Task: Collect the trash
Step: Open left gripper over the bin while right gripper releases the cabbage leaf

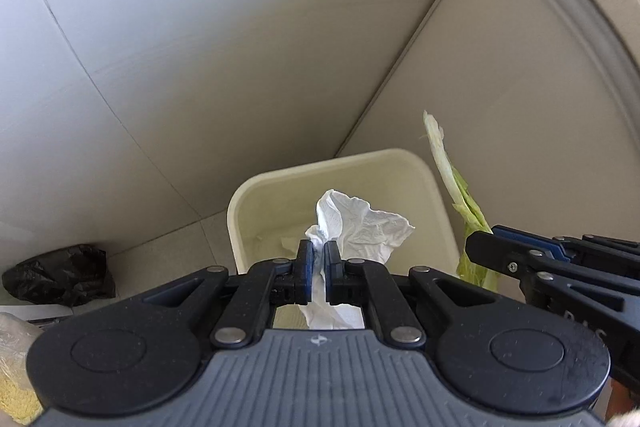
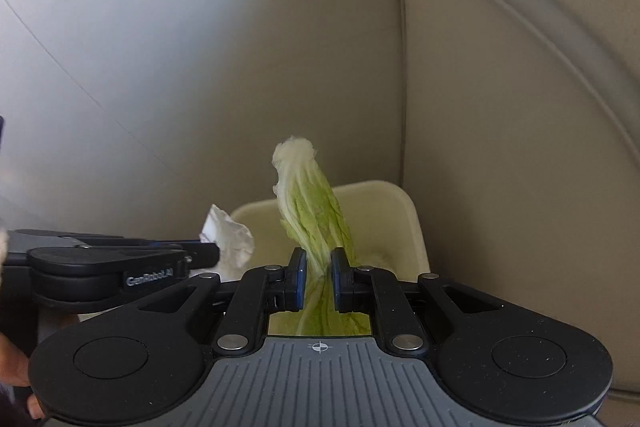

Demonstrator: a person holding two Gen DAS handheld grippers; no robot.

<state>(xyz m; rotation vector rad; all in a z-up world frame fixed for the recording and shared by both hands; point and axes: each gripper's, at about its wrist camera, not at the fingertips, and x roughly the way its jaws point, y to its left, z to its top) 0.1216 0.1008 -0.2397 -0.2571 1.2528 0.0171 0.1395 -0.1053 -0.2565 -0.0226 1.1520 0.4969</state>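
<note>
Bin [image 1: 400, 163] below; left hand-held gripper [image 1: 319, 255] pinching tissue [image 1: 360, 223], right hand-held gripper [image 2: 318, 263] pinching cabbage leaf [image 2: 312, 211].

Both my grippers tip steeply down, side by side. Left gripper [image 1: 319, 259]: jaws nearly together, clamped on a white tissue [image 1: 360, 223] that sticks out past the tips. Right gripper [image 2: 319, 267]: jaws pinched on a cabbage leaf [image 2: 312, 211], leaf standing up beyond the pads. L body shows at R cam's left edge, w/ bits of a hand [image 2: 16, 375] behind it.
</note>
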